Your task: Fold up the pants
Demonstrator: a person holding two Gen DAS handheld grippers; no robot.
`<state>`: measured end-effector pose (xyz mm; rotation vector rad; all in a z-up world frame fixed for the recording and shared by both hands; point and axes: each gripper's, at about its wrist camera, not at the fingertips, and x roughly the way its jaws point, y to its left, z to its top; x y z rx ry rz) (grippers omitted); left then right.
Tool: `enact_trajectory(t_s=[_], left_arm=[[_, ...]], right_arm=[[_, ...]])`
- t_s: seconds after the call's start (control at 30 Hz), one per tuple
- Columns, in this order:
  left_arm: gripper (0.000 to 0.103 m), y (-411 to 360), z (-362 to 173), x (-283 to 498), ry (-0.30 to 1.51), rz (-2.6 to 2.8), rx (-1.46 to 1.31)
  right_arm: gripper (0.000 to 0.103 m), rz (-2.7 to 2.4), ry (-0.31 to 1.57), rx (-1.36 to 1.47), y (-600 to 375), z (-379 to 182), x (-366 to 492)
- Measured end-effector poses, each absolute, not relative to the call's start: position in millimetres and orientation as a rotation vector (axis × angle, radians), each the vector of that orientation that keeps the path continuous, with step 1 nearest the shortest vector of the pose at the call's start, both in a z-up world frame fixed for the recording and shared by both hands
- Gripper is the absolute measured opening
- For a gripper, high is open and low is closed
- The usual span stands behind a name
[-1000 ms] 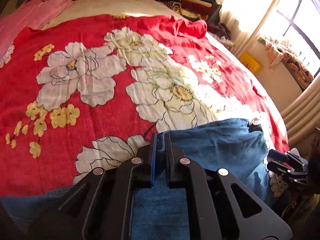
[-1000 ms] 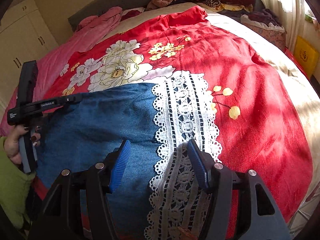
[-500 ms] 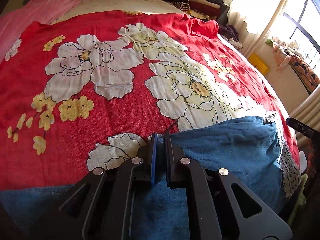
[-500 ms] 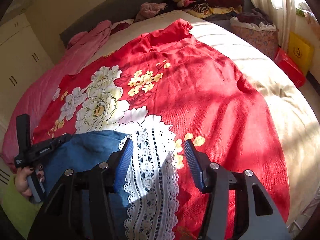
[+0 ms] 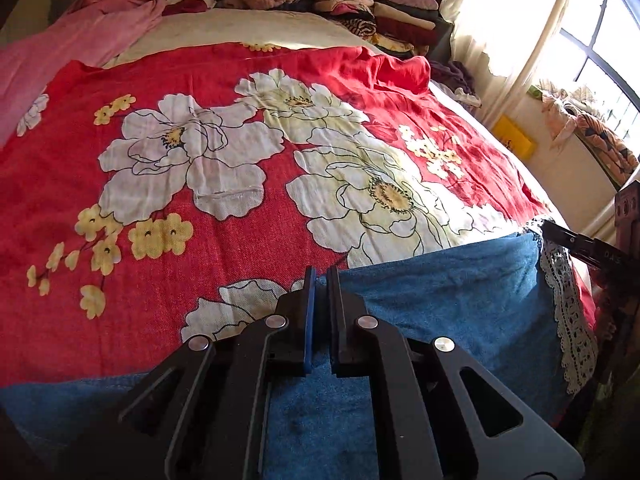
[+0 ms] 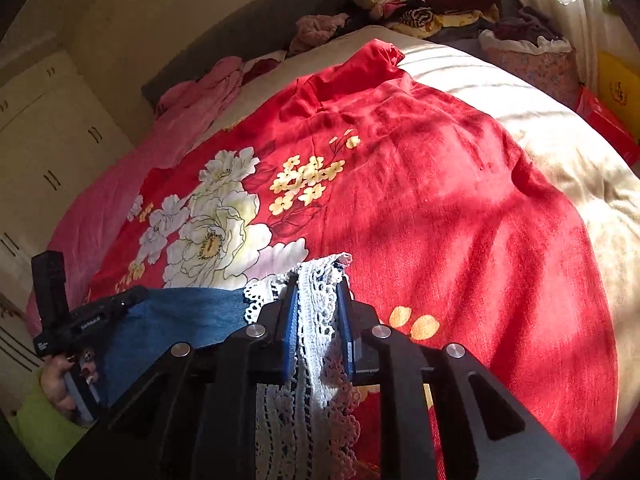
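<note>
1. Since the earlier frames the right gripper has narrowed: its fingers stood wide apart over the lace, and now they pinch the white lace trim of the pants between the blue pads.
2. Over the same span the left gripper has kept its hold, fingers pressed nearly together on the top edge of the blue denim, which bunches up between them.
3. Left wrist view, left of the fingers: the red floral bedspread covers the bed, with small yellow blossoms and a large white flower printed on it.
4. Ahead of those fingers, far off, a pink cloth lies at the head of the bed, and a stack of folded clothes sits further right.
5. Right of the fingers the denim stretches across to its lace hem, where the black body of the right gripper touches the fabric's corner.
6. Right wrist view, left of the fingers: the left gripper shows as a black tool gripped by a hand with a green sleeve, and blue denim runs from it towards the lace.
7. Between the fingers the lace stands up in a folded ridge and hangs down below them.
8. Right of the fingers lies bare red bedspread, then the cream bed cover in sunlight.
</note>
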<state>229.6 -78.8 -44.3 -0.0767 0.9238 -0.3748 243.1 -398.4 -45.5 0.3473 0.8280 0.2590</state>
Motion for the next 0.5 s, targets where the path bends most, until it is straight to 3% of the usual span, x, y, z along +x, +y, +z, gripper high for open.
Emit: enact_trajectory(t_s=[0.23,0.37,0.47,0.5], left_arm=[[0.003,-85.3,-61.3,235.1,0.942,-0.338,-0.037],[0.006,-82.3,-61.7,235.2,0.942,-0.332,-0.048],[0.032,-74.7,-49.0,228.1,0.932,-0.316,-0.047],[0.038,-71.5,-43.0,223.6,0.92,-0.312,-0.049]], right_arm=[[0.021,0.162,0.908,0.187,-381.7,-66.9,258.8],[0.041,0.116,0.856,0.192,-388.9,-57.5,249.7],[0.045,0.071,0.738,0.21,-403.6,-30.6,221.6],[0.054,0.052,0.71,0.21,-406.9,-22.1,211.4]])
